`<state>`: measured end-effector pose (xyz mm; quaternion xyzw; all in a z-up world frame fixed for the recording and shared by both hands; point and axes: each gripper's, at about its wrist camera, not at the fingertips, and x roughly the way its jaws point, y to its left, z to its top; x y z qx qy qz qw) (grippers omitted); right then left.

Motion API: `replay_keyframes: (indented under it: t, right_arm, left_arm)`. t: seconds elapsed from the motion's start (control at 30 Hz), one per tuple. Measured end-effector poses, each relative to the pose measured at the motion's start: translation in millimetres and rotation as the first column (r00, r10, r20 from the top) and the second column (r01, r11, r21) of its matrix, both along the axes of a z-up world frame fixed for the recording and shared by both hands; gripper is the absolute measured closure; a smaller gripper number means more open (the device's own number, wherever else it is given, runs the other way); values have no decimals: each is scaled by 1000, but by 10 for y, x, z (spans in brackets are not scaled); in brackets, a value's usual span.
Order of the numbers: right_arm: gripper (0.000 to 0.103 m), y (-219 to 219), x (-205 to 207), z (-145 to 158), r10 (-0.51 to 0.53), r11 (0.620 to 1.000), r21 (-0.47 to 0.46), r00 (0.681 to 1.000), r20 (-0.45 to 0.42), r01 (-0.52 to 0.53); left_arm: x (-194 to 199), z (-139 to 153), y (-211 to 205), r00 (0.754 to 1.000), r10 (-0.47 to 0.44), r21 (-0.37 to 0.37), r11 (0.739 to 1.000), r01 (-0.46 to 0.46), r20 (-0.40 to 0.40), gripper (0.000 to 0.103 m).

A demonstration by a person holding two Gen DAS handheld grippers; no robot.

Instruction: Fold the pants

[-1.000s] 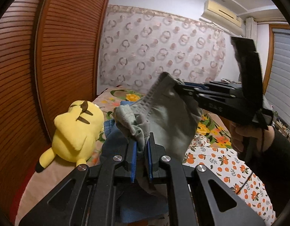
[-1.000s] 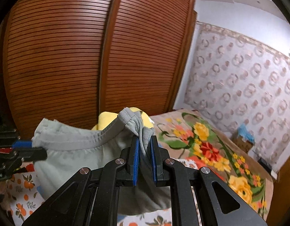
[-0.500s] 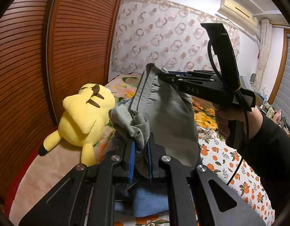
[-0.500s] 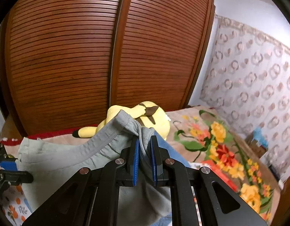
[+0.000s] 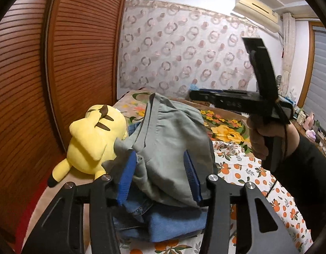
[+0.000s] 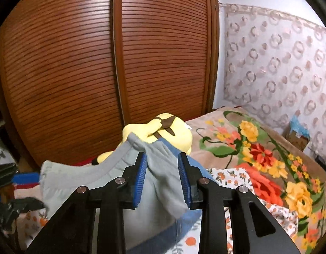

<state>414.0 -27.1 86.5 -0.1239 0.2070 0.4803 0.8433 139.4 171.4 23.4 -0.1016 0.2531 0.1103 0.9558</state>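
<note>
The grey pants point(image 5: 171, 139) lie folded on top of a blue denim pile point(image 5: 173, 222) on the bed. My left gripper point(image 5: 158, 175) is open, its blue pads either side of the grey cloth. My right gripper point(image 6: 162, 177) is open too, with the grey pants point(image 6: 158, 182) bunched between its pads. In the left wrist view the right gripper point(image 5: 205, 96) hovers above and behind the pants.
A yellow plush toy point(image 5: 97, 139) lies left of the pile, against the brown slatted wardrobe doors point(image 6: 99, 63). The bed has a floral blanket point(image 6: 258, 148) and an orange-print sheet point(image 5: 247, 169). A patterned wall hanging point(image 5: 184, 59) is behind.
Both grippers have opened and let go of the grey pants. The pants dropped from mid-air onto the blue denim pile. The right gripper has drawn away to the right.
</note>
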Motion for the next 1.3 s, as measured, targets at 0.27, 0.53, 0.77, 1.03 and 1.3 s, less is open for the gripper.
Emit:
replay_keyframes:
  t: [0.27,0.53,0.77,1.03,1.3]
  right_arm:
    - [72,-143,77,-286,20,1000,-17,996,-83,-21]
    - [75,119,486,-404,-79,996,-57,990,-117,73]
    - [74,166,314,-350,-117,993,-30,987,-112,114]
    - [74,-46,-350,-265,-120,992,22,989,-92,122]
    - [74,-305,-901,-270,-130,990,48,987,-94,135]
  left_arm:
    - [186,-112,-6,998,27,52,998,-24,-60,53]
    - [184,-402,272,983,111,11,994,-111,-148,53]
    - [93,-356,226,986,100,15,995,-99,-130,53]
    - [-95,-249,115,991,69,35,997,-65,-116,49]
    - [-296,-211,-4,993,50,50,998,-45,-110,46]
